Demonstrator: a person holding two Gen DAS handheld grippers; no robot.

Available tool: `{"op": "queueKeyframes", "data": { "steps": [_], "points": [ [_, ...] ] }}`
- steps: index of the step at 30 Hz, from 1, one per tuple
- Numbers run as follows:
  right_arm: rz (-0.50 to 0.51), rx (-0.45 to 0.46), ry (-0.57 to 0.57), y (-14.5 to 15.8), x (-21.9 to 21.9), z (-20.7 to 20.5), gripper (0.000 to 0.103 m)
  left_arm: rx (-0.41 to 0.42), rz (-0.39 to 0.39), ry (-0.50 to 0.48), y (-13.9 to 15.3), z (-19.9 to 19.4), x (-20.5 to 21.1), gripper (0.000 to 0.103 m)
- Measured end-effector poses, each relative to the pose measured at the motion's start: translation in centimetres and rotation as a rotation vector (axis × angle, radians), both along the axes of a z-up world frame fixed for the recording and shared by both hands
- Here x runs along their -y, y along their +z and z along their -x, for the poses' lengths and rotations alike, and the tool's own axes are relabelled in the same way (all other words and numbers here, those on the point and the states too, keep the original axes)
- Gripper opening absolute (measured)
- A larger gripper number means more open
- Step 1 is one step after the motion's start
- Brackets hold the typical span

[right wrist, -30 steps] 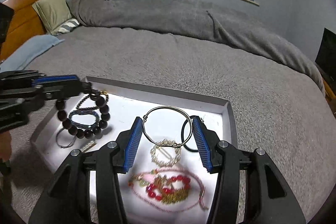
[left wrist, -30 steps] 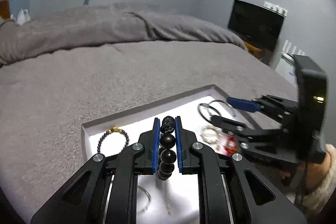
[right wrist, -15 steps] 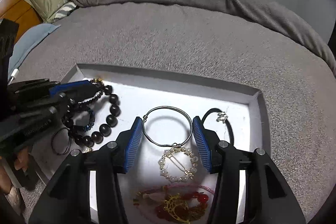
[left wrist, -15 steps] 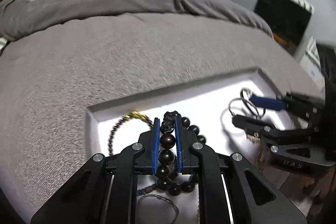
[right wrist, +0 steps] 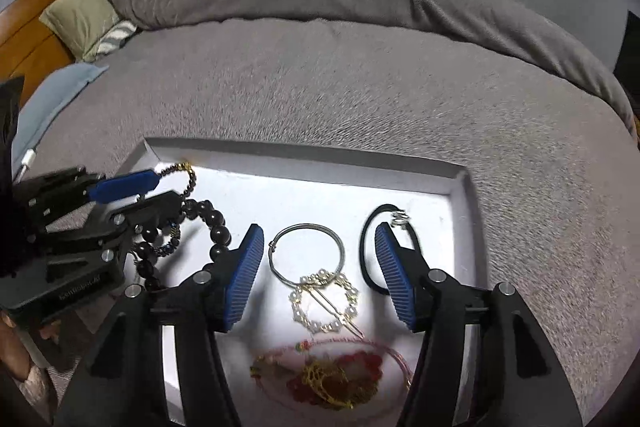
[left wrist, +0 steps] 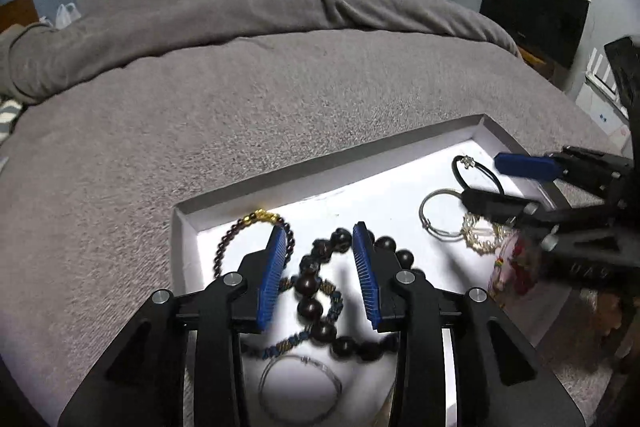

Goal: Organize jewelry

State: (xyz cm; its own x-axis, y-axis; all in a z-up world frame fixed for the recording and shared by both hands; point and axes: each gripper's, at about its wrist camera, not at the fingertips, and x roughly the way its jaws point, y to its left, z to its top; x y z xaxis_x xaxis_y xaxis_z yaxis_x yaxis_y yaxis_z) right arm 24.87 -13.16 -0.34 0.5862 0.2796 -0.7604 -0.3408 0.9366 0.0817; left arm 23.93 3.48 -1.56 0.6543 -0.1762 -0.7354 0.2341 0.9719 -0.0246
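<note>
Both our tongs tilt down over the tray (right wrist: pixel 460 183), left tongs (left wrist: pixel 320 247) just opened, dark bead bracelet (left wrist: pixel 308 283) released between them, right tongs (right wrist: pixel 320 251) widened, freeing the silver bangle (right wrist: pixel 306 253).

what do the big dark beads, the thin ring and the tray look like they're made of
Dark bead bracelet: likely polished wood or stone, since the brown-black rounds carry a dull sheen. Thin bangle: silvery metal wire, bright with a small clasp. Tray: probably white card with matte, sharply folded walls.

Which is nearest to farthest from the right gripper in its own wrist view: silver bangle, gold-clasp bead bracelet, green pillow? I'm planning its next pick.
1. Silver bangle, between the right gripper's fingers.
2. Gold-clasp bead bracelet, tray's far-left corner.
3. Green pillow, by the headboard.
</note>
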Motion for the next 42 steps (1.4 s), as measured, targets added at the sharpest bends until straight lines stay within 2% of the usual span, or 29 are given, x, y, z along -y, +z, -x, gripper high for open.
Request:
{"op": "queueKeyframes", "data": {
  "steps": [5,13,20,22,24,26,31,33,37,41,42],
  "points": [
    [-0.049,0.037,-0.034,2.3,1.7,2.7,0.058,0.032,-0.019,0.018,1.5,3.0,-0.2,0.037],
    [-0.050,0.107,-0.033,5.6,3.8,9.5,0.058,0.085,-0.022,0.042,4.2,8.2,0.8,0.037],
    [-0.057,0.130,-0.037,6.2,4.9,14.1,0.058,0.125,-0.006,0.054,5.3,12.8,1.6,0.037],
    [-0.066,0.126,-0.042,5.7,4.9,15.1,0.058,0.131,-0.003,0.078,5.2,13.9,1.6,0.042],
    [-0.071,0.128,-0.053,5.1,5.0,15.7,0.063,0.146,0.021,0.112,4.9,15.3,1.4,0.064],
    [-0.066,0.130,-0.065,4.3,5.1,16.3,0.072,0.153,0.029,0.132,4.5,16.2,1.2,0.073],
    [-0.058,0.115,-0.082,2.6,4.9,16.6,0.078,0.156,-0.011,0.152,3.5,17.1,1.2,0.079],
    [-0.049,0.118,-0.083,2.3,4.8,16.5,0.087,0.165,-0.030,0.159,3.4,17.1,1.1,0.079],
    [-0.050,0.120,-0.085,1.6,4.7,16.5,0.093,0.155,-0.016,0.159,2.9,17.2,0.8,0.081],
    [-0.043,0.124,-0.079,0.7,4.5,16.5,0.097,0.156,-0.028,0.159,2.3,17.2,0.8,0.092],
    [-0.042,0.120,-0.079,0.5,4.4,16.5,0.097,0.157,-0.030,0.158,2.2,17.2,0.9,0.092]
  ]
}}
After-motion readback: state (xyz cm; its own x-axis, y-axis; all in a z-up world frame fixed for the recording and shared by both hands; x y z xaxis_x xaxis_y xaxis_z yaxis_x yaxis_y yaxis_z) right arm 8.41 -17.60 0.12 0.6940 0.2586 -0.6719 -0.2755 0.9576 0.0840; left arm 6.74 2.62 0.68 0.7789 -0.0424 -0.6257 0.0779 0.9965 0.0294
